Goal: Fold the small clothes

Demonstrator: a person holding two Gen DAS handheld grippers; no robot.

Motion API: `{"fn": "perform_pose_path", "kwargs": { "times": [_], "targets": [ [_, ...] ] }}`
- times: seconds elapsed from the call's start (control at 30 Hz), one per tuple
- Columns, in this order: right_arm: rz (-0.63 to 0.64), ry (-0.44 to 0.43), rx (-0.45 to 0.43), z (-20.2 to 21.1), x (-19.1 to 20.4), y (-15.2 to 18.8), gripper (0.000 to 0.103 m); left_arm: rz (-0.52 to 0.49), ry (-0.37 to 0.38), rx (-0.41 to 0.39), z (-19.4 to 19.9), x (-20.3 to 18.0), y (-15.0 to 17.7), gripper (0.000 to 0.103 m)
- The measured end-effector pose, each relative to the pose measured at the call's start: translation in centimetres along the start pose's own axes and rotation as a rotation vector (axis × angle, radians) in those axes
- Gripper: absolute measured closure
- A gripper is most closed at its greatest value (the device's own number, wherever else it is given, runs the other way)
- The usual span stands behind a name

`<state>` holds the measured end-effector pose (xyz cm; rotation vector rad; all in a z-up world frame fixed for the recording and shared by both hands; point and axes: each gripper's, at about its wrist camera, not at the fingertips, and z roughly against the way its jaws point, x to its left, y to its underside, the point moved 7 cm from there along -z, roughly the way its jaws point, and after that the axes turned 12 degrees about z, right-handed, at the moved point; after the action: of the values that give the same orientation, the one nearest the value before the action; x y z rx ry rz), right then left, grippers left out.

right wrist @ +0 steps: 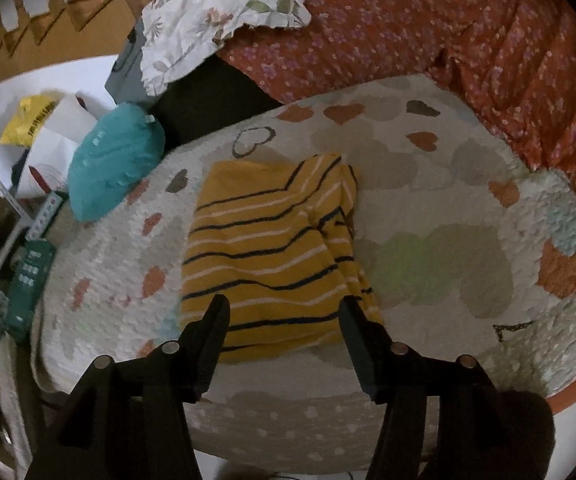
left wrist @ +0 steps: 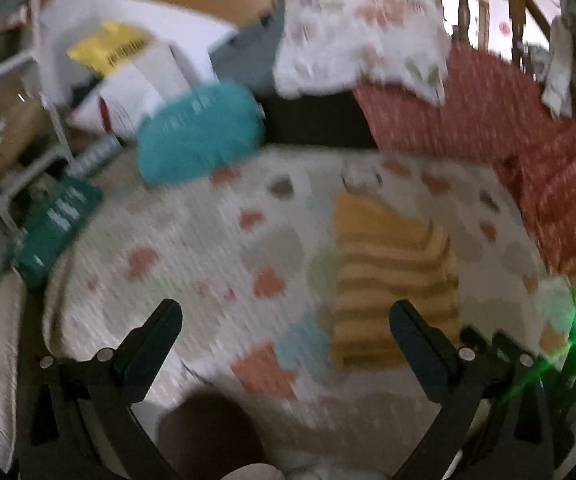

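Note:
A small yellow garment with dark and pale stripes (right wrist: 276, 252) lies folded into a rough rectangle on a cream blanket with heart shapes (right wrist: 427, 184). In the right wrist view my right gripper (right wrist: 284, 308) hovers over the garment's near edge, jaws apart, nothing pinched between them. The left wrist view is blurred. There the same striped garment (left wrist: 387, 276) lies to the right of centre, and my left gripper (left wrist: 286, 310) stands wide open over the blanket (left wrist: 192, 240), its right finger (left wrist: 419, 340) near the garment's near edge.
A teal cushion (right wrist: 112, 168) lies at the blanket's far left corner, with a floral pillow (right wrist: 216, 12) and a red flowered spread (right wrist: 467, 48) behind. Bags, a yellow packet (right wrist: 28, 120) and a green box (right wrist: 28, 280) crowd the left side by a metal rack.

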<state>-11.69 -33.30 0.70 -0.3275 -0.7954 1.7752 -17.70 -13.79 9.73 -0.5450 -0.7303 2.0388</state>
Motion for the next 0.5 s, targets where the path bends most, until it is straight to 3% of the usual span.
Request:
{"fn": "perform_pose_path", "kwargs": {
  "times": [0.17,0.5],
  "targets": [
    [-0.002,0.008,0.028,-0.8,-0.4,0.5,0.041,-0.01,0.02,0.13,-2.2,-0.9,2.8,0.0],
    [0.019,0.018,0.058,-1.7,-0.1,1.2,0.04,-0.024,0.023,0.15,-2.8,-1.4,3.4,0.0]
  ]
}}
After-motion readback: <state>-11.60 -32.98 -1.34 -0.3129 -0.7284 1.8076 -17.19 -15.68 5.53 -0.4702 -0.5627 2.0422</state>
